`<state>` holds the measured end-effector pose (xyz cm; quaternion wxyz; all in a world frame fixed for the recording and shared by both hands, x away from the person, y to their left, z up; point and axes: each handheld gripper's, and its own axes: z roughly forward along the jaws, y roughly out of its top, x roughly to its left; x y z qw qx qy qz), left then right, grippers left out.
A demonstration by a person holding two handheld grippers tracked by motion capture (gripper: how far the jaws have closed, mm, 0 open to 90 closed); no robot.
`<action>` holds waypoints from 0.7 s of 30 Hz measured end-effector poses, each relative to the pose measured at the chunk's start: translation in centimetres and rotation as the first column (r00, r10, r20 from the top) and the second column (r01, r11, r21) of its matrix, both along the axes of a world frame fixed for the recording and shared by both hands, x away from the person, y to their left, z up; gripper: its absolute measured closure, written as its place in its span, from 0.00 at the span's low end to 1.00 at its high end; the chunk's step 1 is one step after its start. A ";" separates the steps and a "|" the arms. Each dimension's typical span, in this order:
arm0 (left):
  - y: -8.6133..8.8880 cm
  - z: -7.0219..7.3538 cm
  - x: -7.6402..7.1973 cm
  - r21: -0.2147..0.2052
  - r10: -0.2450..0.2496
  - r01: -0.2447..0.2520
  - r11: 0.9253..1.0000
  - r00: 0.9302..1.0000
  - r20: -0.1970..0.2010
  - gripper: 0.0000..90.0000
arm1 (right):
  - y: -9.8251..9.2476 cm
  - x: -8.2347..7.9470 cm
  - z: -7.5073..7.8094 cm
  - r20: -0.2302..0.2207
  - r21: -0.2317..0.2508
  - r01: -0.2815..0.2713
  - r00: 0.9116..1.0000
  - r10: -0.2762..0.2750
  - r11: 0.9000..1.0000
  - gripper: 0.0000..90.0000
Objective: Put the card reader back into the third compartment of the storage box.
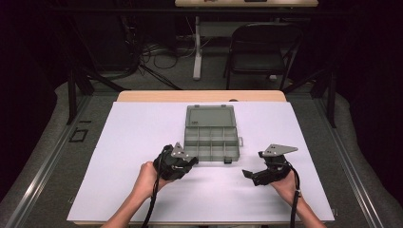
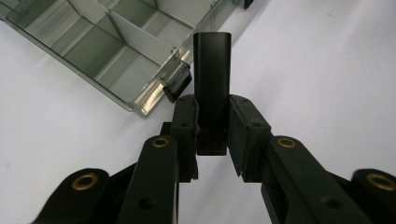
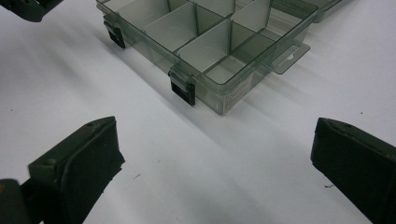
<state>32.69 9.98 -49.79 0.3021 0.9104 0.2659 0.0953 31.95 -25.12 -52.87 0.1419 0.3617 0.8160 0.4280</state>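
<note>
the left gripper (image 2: 212,135) clamps its fingers on a black block (image 2: 212,70) beside the open compartment box (image 1: 211,137) on the desk (image 1: 142,128). the right gripper (image 3: 215,163) hovers, fingers spread wide and empty. judging by this, lower the block squarely into one compartment before releasing.

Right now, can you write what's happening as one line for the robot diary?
left gripper: shut on small black rectangular block | right gripper: open, empty | clear grey plastic compartment box: lid open, on white table
</note>
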 end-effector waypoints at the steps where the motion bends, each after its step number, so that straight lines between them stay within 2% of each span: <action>1: 0.0 0.0 0.0 -0.002 0.002 -0.002 1.000 1.000 0.003 0.81 | 0.0 0.0 0.1 0.001 -0.003 0.001 1.000 -0.001 1.000 0.01; 15: 0.0 0.9 1.1 -0.041 0.021 -0.019 0.999 0.999 0.036 0.81 | 0.0 -0.1 0.1 0.013 0.002 0.002 1.000 -0.002 1.000 0.01; 21: -0.2 1.3 1.5 -0.042 0.021 -0.019 0.999 0.999 0.043 0.81 | 0.0 -0.1 0.2 0.021 0.007 0.002 1.000 -0.003 1.000 0.01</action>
